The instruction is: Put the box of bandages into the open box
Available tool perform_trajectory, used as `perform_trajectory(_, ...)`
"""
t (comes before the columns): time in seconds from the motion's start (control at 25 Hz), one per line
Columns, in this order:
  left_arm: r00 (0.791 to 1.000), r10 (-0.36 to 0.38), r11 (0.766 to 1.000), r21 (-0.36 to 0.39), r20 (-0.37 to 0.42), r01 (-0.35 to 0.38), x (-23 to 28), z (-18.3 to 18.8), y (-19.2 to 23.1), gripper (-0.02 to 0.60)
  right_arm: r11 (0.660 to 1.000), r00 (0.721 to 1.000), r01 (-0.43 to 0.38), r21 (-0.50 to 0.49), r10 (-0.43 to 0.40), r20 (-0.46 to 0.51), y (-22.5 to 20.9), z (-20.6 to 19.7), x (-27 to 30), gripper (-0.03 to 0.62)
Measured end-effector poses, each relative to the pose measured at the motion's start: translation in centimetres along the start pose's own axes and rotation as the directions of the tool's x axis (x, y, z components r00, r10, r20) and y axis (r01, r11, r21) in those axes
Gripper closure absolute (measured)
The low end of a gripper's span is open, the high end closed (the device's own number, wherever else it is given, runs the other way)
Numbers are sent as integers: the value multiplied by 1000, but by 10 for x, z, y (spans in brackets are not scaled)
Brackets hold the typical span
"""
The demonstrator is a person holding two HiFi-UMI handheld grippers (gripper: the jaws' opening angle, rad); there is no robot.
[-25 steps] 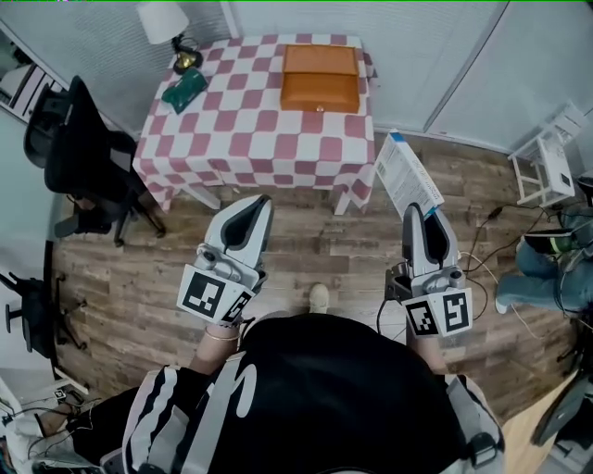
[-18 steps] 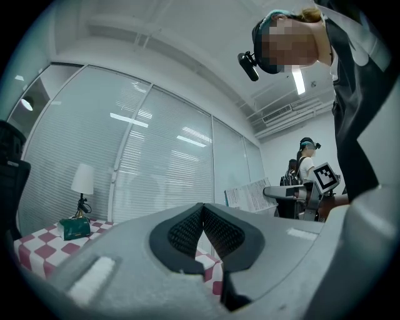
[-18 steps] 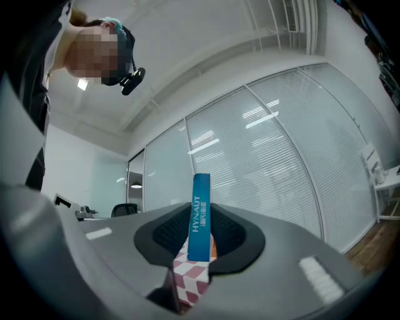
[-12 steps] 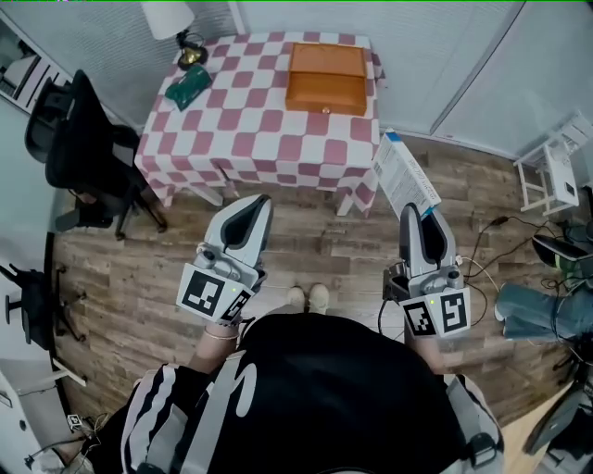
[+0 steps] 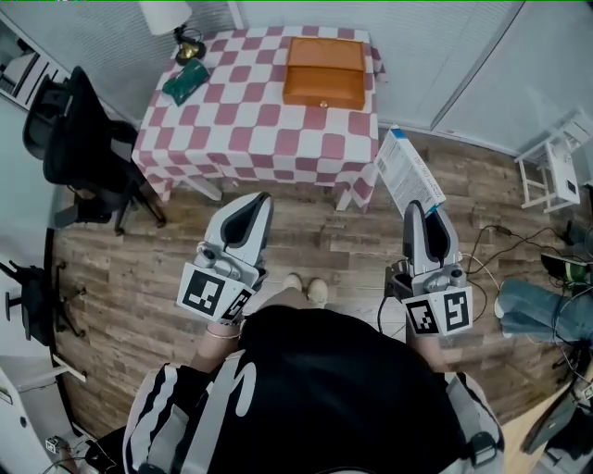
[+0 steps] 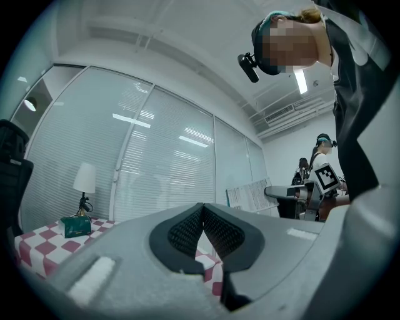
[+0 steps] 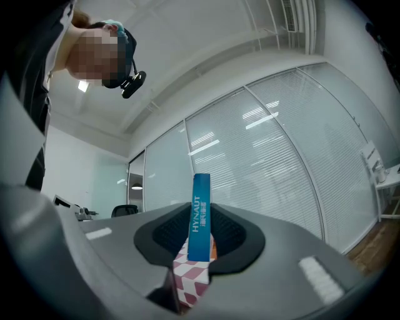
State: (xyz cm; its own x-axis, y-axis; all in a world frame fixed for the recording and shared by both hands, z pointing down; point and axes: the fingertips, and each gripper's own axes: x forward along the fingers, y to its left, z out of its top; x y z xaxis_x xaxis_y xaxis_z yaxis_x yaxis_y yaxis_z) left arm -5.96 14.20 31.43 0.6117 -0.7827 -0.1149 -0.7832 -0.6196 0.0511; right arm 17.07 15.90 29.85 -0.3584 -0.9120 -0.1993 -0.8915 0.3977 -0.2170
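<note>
The box of bandages point(image 5: 407, 172), a flat white box with a blue edge, sticks up from my right gripper point(image 5: 422, 209), which is shut on it. In the right gripper view its blue narrow side point(image 7: 199, 217) stands upright between the dark pads. My left gripper point(image 5: 257, 201) is shut with nothing in it, its pads point(image 6: 187, 231) meeting at the tips. The open orange box point(image 5: 323, 73) lies on the far right part of the checked table point(image 5: 241, 116), well ahead of both grippers.
A green pouch point(image 5: 185, 80) and a lamp point(image 5: 165, 17) sit at the table's far left corner. A black office chair point(image 5: 79, 153) stands left of the table. Cables point(image 5: 500, 243) and a white stool point(image 5: 554, 167) lie at the right on the wooden floor.
The view has shifted slightly; the table sits a little nearer. Both grippers keep their pose, the right still holding the box.
</note>
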Motion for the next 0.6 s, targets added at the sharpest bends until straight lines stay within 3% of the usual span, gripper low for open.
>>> perform_trajectory(0.6, 1000, 3, 1000, -2, -1, -3, 1, -5, 7, 581, 1000, 1000, -17, 3, 17, 6, 5, -7, 7, 510)
